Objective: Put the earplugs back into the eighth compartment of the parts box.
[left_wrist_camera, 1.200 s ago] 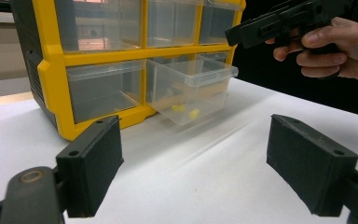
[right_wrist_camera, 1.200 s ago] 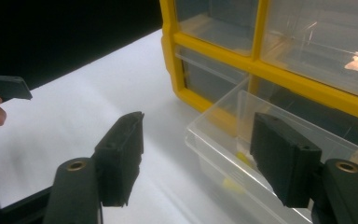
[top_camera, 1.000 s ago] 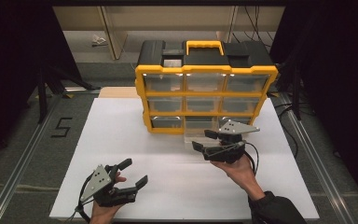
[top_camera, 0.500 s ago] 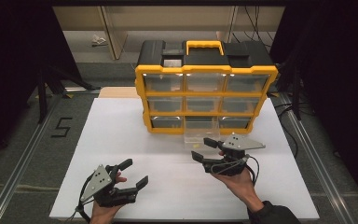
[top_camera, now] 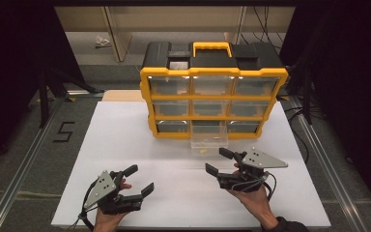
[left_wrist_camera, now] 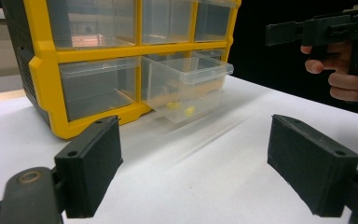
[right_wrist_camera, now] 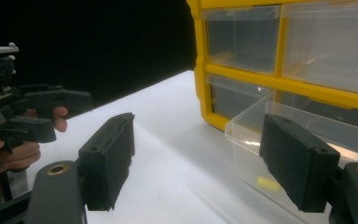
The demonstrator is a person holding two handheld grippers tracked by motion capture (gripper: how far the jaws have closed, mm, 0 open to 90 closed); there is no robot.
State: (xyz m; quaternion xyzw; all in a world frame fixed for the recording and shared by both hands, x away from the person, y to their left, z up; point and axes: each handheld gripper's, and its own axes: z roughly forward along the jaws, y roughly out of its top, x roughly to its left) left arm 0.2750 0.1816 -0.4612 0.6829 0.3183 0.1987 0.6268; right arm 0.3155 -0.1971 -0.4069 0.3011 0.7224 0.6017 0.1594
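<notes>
A yellow-and-black organizer (top_camera: 212, 97) with clear drawers stands at the back of the white board (top_camera: 125, 145). Its bottom middle drawer (top_camera: 208, 142) is pulled out, with small yellow pieces (top_camera: 203, 151) inside. My right gripper (top_camera: 215, 160) hovers just in front of that drawer. Its jaws have just been opening, with nothing between them. In the right gripper view the jaws (right_wrist_camera: 203, 163) stand wide, with the drawer (right_wrist_camera: 354, 135) and a yellow piece (right_wrist_camera: 268, 183) behind them. My left gripper (top_camera: 141, 179) is open near the front left. It points at the drawer (left_wrist_camera: 186, 88).
The organizer's other drawers are pushed in. A black floor marking shaped like a 5 (top_camera: 64, 131) lies left of the board. Cables (top_camera: 294, 116) run along the right side. Bare white board lies between the two grippers.
My right gripper has drawn back from the pulled-out drawer toward the board's front edge, and its jaws stand wider. The left gripper has stayed where it was.
</notes>
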